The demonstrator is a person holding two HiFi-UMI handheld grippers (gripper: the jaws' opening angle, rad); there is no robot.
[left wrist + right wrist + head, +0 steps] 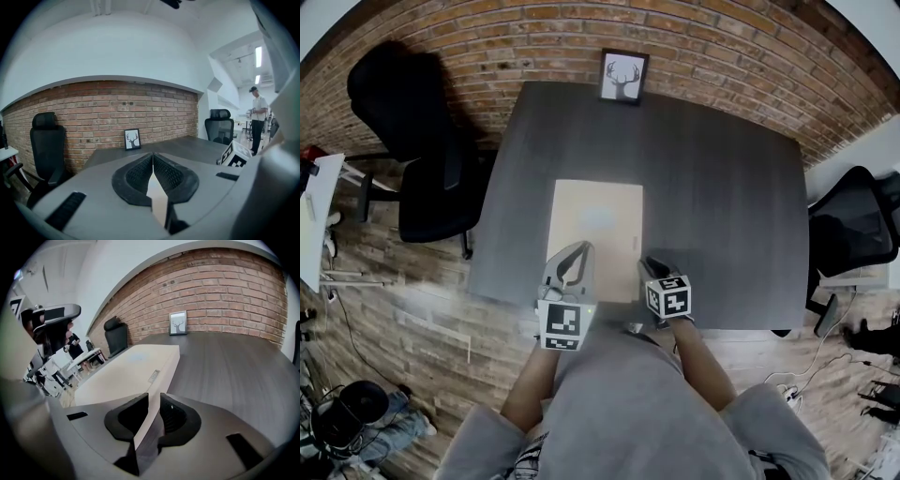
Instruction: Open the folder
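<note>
A person's grey top [628, 403] fills the foreground, bare forearms reaching to the left gripper [577, 251] and right gripper [649, 265] at the near edge of a dark grey table [722, 206]. The beige folder [595, 234] lies flat and closed on the near middle of the table. A framed deer picture [623, 77] stands at the far edge against a brick wall [722, 66]. Black office chairs [427, 178] flank the table on a wood floor [403, 319]. The left fingers [140, 176] meet at their tips above the folder's near left corner, holding nothing. The right fingers [129, 420] stand a narrow slit apart, with the folder's near right edge showing between them.
</note>
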